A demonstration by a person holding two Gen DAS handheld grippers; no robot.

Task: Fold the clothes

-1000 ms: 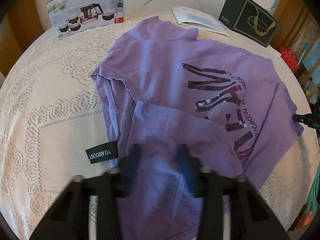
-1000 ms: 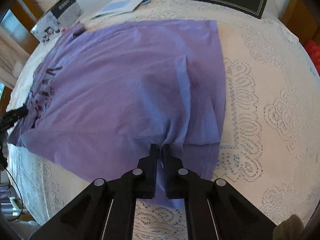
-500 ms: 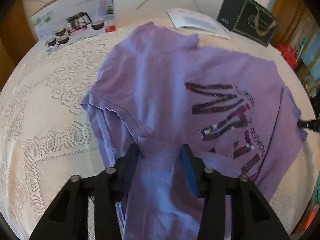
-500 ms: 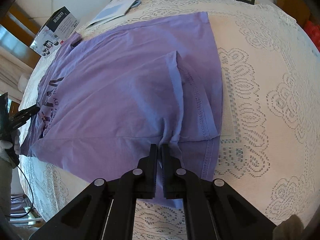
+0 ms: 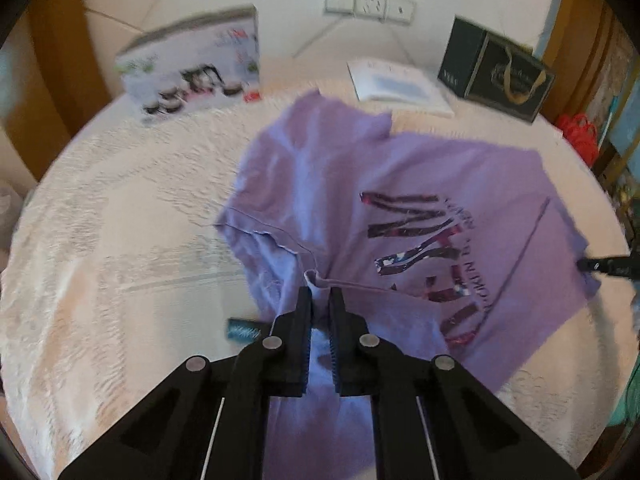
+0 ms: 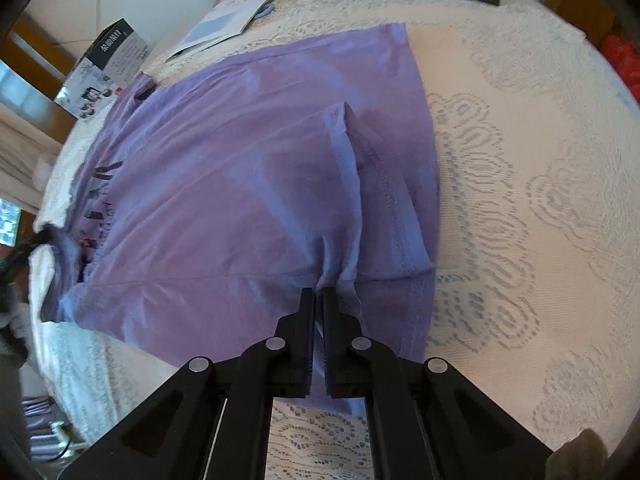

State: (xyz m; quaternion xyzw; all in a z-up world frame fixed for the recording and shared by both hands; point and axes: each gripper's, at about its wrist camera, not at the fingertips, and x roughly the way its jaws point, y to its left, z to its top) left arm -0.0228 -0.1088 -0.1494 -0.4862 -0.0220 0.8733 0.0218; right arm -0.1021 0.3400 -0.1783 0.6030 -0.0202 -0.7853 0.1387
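A purple T-shirt (image 5: 400,168) with dark lettering lies spread on a lace tablecloth (image 5: 100,240). My left gripper (image 5: 320,294) is closing its jaws on a bunched fold near the sleeve, and the cloth is pinched between the pads and drawn up. In the right wrist view the shirt (image 6: 220,180) stretches away from my right gripper (image 6: 319,292), which is shut on gathered fabric at the hem side. A folded-over flap (image 6: 348,168) runs up from that grip. The shirt's black label (image 5: 242,330) shows left of the left fingers.
Along the table's far edge stand a tea-set box (image 5: 192,68), a white booklet (image 5: 400,84) and a dark gift box (image 5: 496,68). Wall sockets (image 5: 368,2) sit behind them. A red object (image 5: 580,136) lies off the right side. Bare lace (image 6: 520,200) spreads right of the shirt.
The left jaws have closed from wide apart onto the fold and lifted it, gathering the shirt toward them. The right gripper keeps its grip in about the same place.
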